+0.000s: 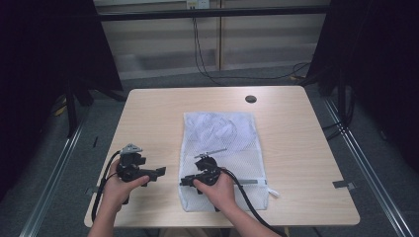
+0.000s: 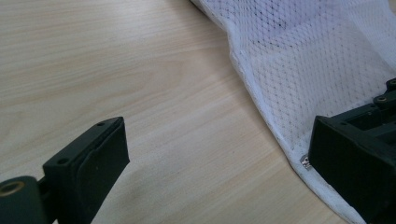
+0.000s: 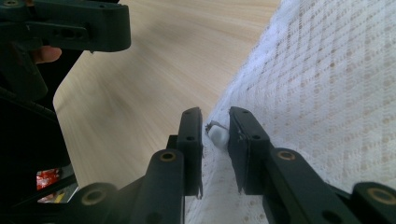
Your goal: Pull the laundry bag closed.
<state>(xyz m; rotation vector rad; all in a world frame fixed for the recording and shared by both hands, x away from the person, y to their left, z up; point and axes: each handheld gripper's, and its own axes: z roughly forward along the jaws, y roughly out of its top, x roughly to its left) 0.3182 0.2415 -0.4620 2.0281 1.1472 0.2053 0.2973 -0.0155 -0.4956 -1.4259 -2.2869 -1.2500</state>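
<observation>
Two grippers are in my hands at the near side of the table (image 1: 148,106). One white mesh bag (image 1: 222,133) lies flat on the wood, from the middle down toward 6 o'clock. It looks like a net laundry bag with something pale folded inside, up near 12 o'clock.

My left gripper (image 1: 157,173) sits at about 8 o'clock, just beside the bag's left edge. Its jaws are wide apart with nothing between them. In the left gripper view I see bare wood and the bag's hem running past.

My right gripper (image 3: 215,133) rests on the bag's near left corner, at about 6 o'clock. Its jaws are nearly together, with a small white zipper pull (image 3: 217,135) between them. I think they pinch it, but I cannot be sure they squeeze it tight.

I think the bag is very light, soft and floppy. It will bunch up and slide on smooth wood if I tug it. The net could snag or tear. The best places to hold are the thick hem and that little pull. My left gripper could pin the hem while the right one pulls.
</observation>
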